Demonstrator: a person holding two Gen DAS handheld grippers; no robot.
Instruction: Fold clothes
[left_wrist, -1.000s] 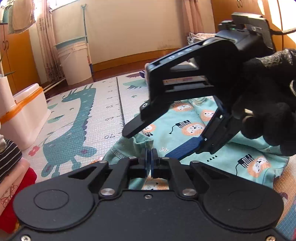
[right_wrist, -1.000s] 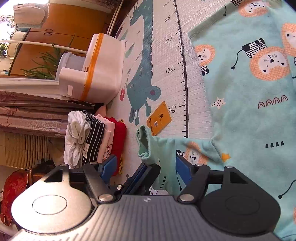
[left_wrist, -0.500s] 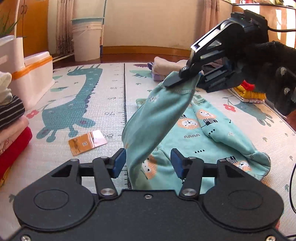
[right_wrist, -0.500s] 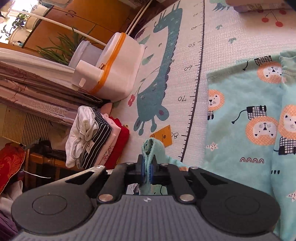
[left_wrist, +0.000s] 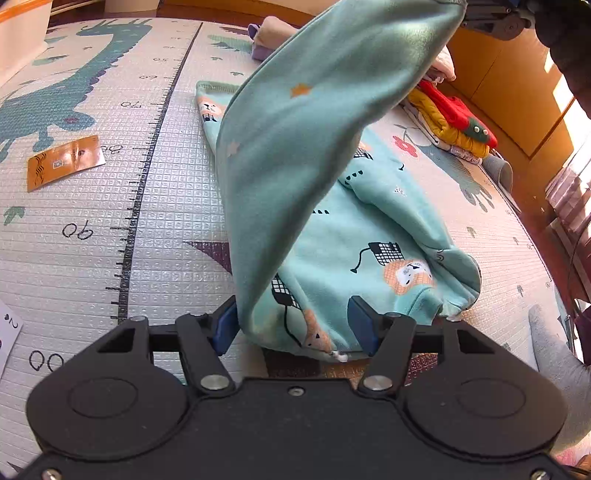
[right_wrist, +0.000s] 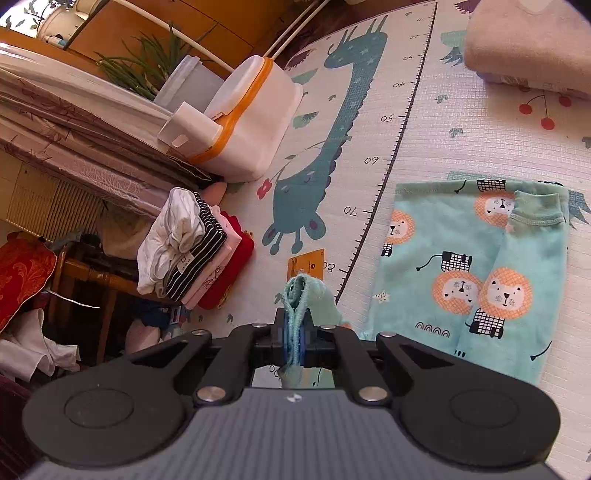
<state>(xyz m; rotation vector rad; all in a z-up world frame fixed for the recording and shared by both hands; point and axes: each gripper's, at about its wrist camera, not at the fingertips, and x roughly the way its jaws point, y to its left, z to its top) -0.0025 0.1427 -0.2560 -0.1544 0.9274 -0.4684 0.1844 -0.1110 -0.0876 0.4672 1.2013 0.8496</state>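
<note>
Your pale foam play mat with the teal giraffe height chart (left_wrist: 110, 221) carries the mint-green lion-print cotton top (left_wrist: 369, 251), one sleeve lifted. Your right gripper (right_wrist: 293, 332) is clamped on that sleeve's cuff (pads pressed tight). Your left gripper (left_wrist: 293, 326) stands wide apart, straddling the hem, gripping nothing.

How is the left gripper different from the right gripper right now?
The left gripper is open, and cloth only hangs between its blue pads; the right gripper is shut on the sleeve cuff. The left gripper sits low beside the mint lion top on the mat; the right gripper holds its sleeve up high. Both have black bodies.
</note>
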